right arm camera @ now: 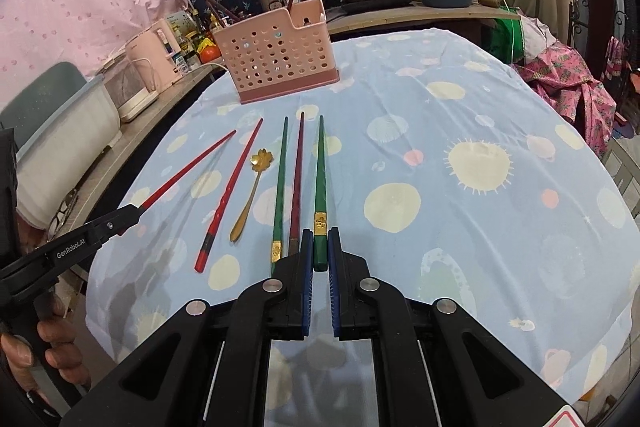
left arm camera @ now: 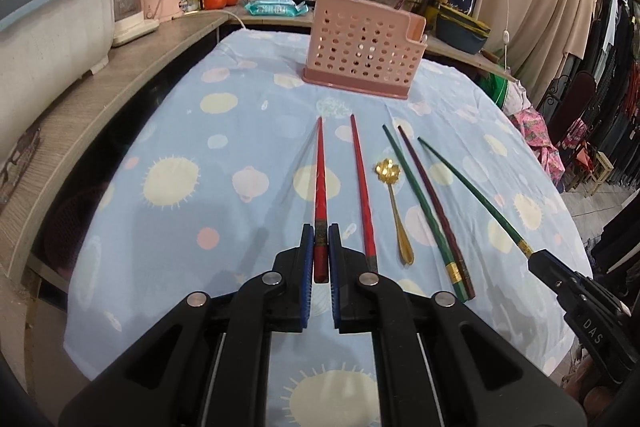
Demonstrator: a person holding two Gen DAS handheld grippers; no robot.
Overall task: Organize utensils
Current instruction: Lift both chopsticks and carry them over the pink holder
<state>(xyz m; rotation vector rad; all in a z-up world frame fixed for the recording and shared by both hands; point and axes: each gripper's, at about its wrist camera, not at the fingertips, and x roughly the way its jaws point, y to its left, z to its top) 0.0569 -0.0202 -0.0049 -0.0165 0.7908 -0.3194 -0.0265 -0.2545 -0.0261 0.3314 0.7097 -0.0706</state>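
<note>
While the blue patterned tablecloth (left arm camera: 160,147) still carries most of the utensils, the pink perforated holder (left arm camera: 362,45) at its far side has only a few dark sticks in it (contents hard to read). Left gripper (left arm camera: 321,247) is clamped on a red chopstick (left arm camera: 320,187); right gripper (right arm camera: 320,251) is clamped on a green chopstick (right arm camera: 320,179). Left lying: second red chopstick (left arm camera: 362,187), another green chopstick (left arm camera: 416,195), maroon chopstick (left arm camera: 436,203), gold spoon (left arm camera: 396,203). Task looks early.

pink perforated basket (left arm camera: 362,45), red chopsticks (left arm camera: 363,195), gold spoon (left arm camera: 398,211), pale blue cloth (left arm camera: 200,187) with cream and pink dots.
</note>
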